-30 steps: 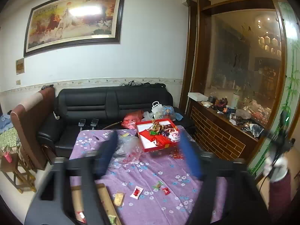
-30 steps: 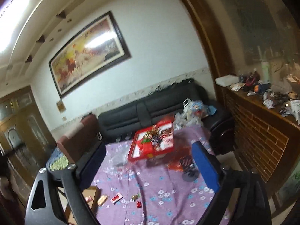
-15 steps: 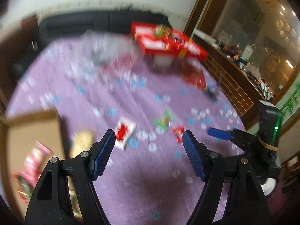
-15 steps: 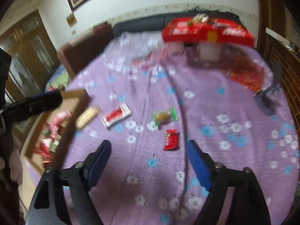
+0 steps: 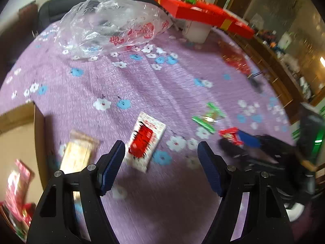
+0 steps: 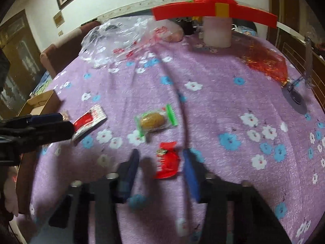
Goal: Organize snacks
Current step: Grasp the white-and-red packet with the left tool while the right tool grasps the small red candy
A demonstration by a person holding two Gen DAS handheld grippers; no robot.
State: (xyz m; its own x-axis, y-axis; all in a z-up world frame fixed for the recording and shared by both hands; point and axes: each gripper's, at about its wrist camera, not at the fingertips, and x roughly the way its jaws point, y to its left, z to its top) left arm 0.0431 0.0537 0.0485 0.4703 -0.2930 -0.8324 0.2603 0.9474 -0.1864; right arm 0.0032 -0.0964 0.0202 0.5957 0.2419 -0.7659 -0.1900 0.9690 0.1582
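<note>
Snacks scattered on purple floral cloth (image 6: pixel 223 101).
Right gripper (image 6: pixel 162 163) closing around red packet (image 6: pixel 167 162), pads not yet touching; left gripper (image 5: pixel 161 148) spread above white-red packet (image 5: pixel 145 140); cardboard box (image 5: pixel 38 126) holding wrapped snacks (image 5: pixel 17 185).

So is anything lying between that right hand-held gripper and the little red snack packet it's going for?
Nothing visible does. The small red foil snack packet already lies between the blue fingers of the right hand-held gripper, whose jaws are closing around it. Only bare purple flowered tablecloth surrounds it; the green-ended wrapped pastry lies further off.
</note>
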